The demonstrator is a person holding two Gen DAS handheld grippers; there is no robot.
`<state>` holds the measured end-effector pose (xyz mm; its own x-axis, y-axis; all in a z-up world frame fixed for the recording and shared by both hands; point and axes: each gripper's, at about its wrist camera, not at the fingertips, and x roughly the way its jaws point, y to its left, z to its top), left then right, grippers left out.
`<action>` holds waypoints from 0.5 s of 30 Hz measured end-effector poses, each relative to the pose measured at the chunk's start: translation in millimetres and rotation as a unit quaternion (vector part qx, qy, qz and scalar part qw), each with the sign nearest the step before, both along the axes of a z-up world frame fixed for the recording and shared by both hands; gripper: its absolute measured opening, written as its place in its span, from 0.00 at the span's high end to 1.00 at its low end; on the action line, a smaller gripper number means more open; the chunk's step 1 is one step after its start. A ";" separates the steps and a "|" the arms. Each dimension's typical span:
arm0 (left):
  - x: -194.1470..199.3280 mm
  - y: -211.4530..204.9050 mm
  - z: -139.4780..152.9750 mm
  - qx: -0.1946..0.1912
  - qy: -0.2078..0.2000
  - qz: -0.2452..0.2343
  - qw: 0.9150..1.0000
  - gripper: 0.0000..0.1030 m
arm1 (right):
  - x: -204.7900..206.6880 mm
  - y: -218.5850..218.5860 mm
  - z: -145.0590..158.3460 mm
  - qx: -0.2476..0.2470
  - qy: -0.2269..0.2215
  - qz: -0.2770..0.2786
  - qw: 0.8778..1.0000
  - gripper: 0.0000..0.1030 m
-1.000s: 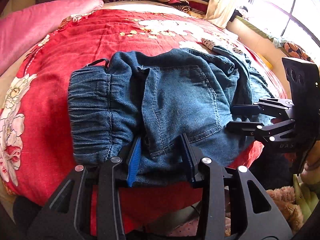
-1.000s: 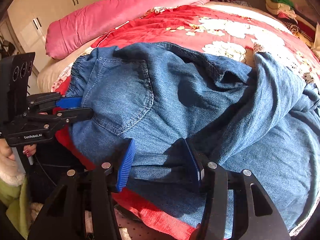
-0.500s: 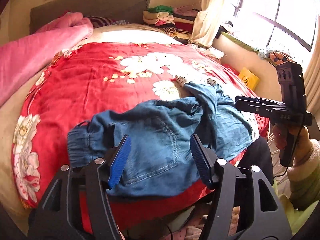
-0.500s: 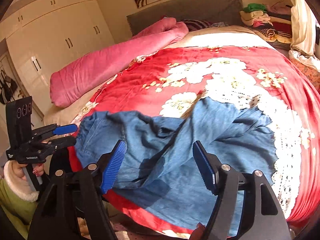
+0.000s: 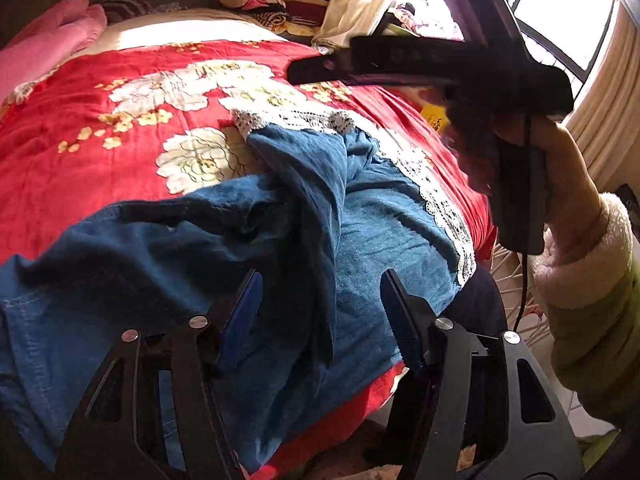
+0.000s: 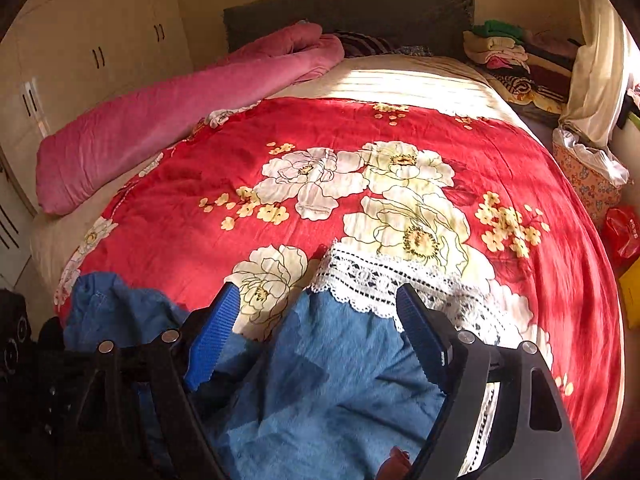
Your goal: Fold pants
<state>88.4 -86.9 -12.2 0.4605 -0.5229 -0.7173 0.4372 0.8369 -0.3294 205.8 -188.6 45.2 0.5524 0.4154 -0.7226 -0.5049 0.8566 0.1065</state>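
Observation:
Blue denim pants (image 5: pixel 168 264) with white lace hems (image 5: pixel 440 200) lie crumpled at the near edge of the red flowered bedspread (image 5: pixel 100 128). My left gripper (image 5: pixel 320 300) is open and empty, hovering over the folds of the pant legs. My right gripper (image 6: pixel 318 320) is open and empty above a leg (image 6: pixel 328 392) near its lace hem (image 6: pixel 380 284). In the left wrist view the right gripper (image 5: pixel 420 64) shows from the side, high over the bed at the upper right, held by a hand in a fuzzy sleeve.
A rolled pink blanket (image 6: pixel 168 112) lies along the bed's left side. Stacked folded clothes (image 6: pixel 508 52) sit at the far right by the grey headboard (image 6: pixel 348 12). A patterned bin (image 6: pixel 588 176) and a red bag (image 6: pixel 622 232) stand right of the bed. Wardrobes (image 6: pixel 88 60) line the left wall.
Both grippers lifted off the pants and shifted right, toward the leg ends and lace hems. The waistband has left both views. The right gripper now sits close in front of the left camera.

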 end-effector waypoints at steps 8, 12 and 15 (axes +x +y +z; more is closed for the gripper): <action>3.2 -5.6 -27.0 0.000 0.036 -0.003 0.999 0.79 | 65.7 61.0 -45.3 -0.100 0.059 0.010 0.993 0.23; 5.0 -4.2 -30.1 0.000 0.037 -0.003 0.999 0.85 | 93.1 72.7 -74.3 -0.162 0.089 0.004 0.983 0.45; 6.7 -2.5 -31.6 -0.002 0.039 -0.003 0.999 0.88 | 99.1 69.6 -84.8 -0.161 0.103 0.020 0.981 0.80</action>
